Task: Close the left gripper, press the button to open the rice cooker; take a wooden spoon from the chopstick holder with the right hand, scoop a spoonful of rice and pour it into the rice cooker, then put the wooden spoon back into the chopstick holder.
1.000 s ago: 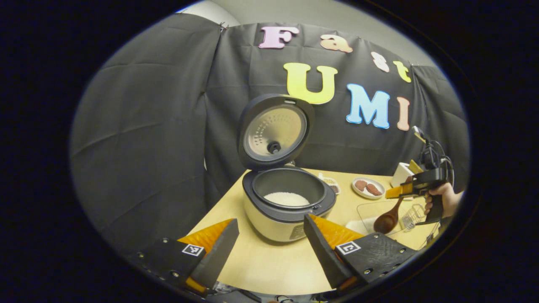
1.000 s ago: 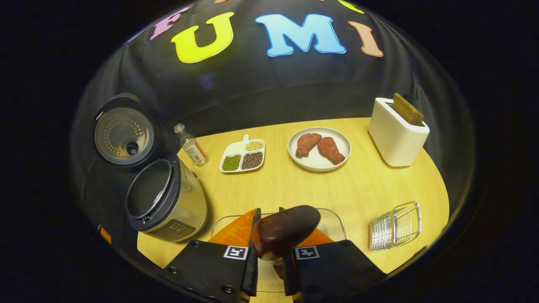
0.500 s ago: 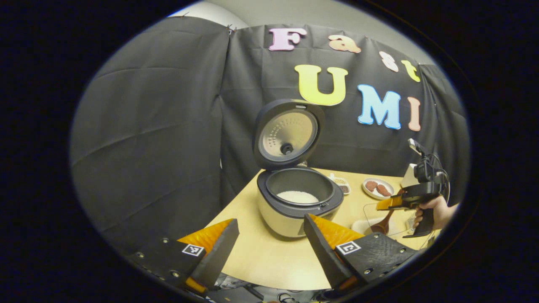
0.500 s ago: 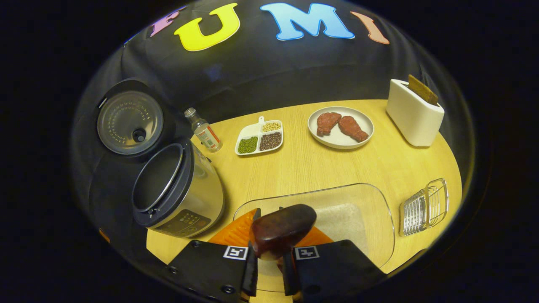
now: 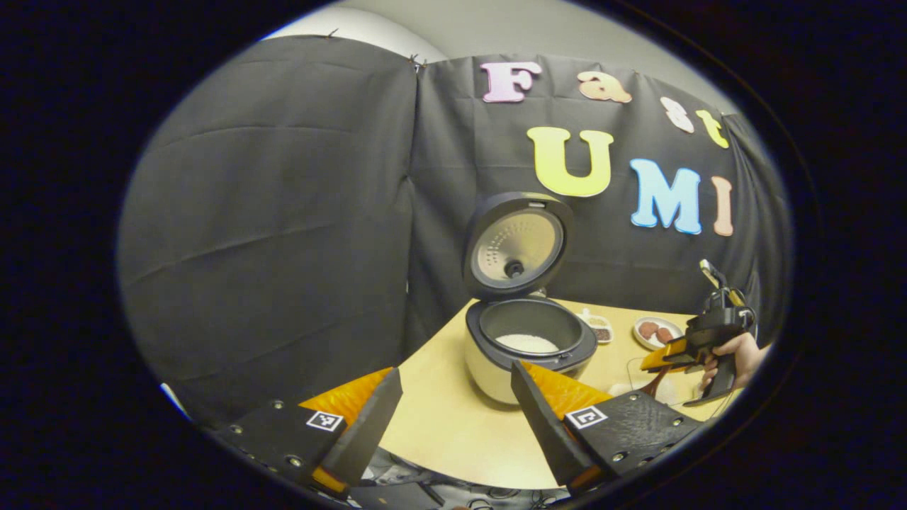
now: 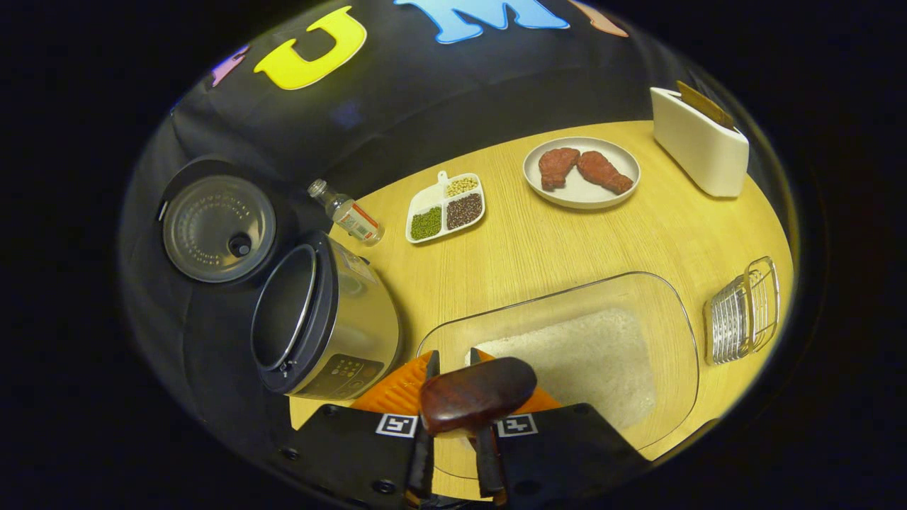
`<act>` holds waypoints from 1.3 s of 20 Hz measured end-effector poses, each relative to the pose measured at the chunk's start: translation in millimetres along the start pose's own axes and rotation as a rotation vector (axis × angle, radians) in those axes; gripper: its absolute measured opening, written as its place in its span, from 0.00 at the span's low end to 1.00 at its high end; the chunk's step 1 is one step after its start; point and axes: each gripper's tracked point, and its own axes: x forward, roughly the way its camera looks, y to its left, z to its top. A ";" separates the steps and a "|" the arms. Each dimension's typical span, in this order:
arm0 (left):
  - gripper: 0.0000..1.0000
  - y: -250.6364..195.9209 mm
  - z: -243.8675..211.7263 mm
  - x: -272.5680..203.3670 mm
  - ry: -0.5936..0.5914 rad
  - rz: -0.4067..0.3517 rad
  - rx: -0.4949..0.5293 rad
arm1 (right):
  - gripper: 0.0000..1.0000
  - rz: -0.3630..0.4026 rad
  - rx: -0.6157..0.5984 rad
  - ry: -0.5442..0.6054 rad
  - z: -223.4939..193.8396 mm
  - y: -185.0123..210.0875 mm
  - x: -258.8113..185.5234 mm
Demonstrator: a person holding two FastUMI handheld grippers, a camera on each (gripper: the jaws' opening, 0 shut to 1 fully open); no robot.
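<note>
On the table (image 6: 567, 241), right tongs (image 6: 453, 379) clamp the wooden spoon (image 6: 476, 394) above rice (image 6: 588, 354).

Pretty dim booth, light probably from overhead; table (image 6: 538, 248) glows warm, edges bend hard with fisheye, corners go soft.

Behind the round white plate (image 6: 582, 193) of two reddish-brown meat pieces (image 6: 583, 168), a white toaster (image 6: 699, 153) stands right, a divided white bean dish (image 6: 445, 210) left.

Open rice cooker (image 6: 333, 319) (rice inside); dark wooden spoon (image 6: 476, 394) over rice tray.
</note>
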 end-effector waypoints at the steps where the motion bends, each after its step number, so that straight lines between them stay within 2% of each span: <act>1: 0.97 -0.3 0.6 -2.9 -0.001 0.007 -0.005 | 0.22 0.009 0.007 0.003 0.0 -0.3 -0.6; 3: 0.99 -2.1 0.4 -13.9 -0.003 0.019 0.002 | 0.23 0.017 0.007 0.007 -0.5 -2.3 0.3; 4: 0.99 -2.2 0.6 -20.4 -0.005 0.028 0.009 | 0.27 0.019 0.007 0.010 -1.5 -2.1 -0.1; 5: 0.99 -2.9 -1.0 -26.6 -0.003 0.034 0.015 | 0.23 0.019 0.009 0.014 -1.2 -3.0 -0.6; 8: 0.97 -3.1 -1.7 -34.0 -0.001 0.045 0.012 | 0.23 0.033 0.050 0.010 3.3 -6.7 -4.9; 14: 0.99 -2.9 1.5 -41.4 -0.009 0.039 0.019 | 0.23 0.073 0.288 -0.057 35.3 -35.8 -36.4; 19: 0.99 -7.3 2.5 -39.7 -0.020 -0.006 0.020 | 0.26 0.105 0.482 -0.152 75.3 -63.8 -72.3; 22: 0.99 -10.3 -1.3 -38.6 -0.009 -0.037 0.028 | 0.22 0.124 0.574 -0.192 95.1 -74.8 -91.7; 23: 0.99 -11.6 -1.3 -37.1 -0.006 -0.044 0.029 | 0.26 0.137 0.601 -0.204 102.3 -75.3 -98.0; 25: 0.98 -20.6 0.4 -21.1 -0.005 -0.054 0.030 | 0.23 0.173 0.648 -0.212 112.5 -71.0 -109.0; 26: 0.97 -22.0 0.4 -17.7 -0.005 -0.057 0.030 | 0.26 0.196 0.669 -0.213 117.3 -65.9 -112.5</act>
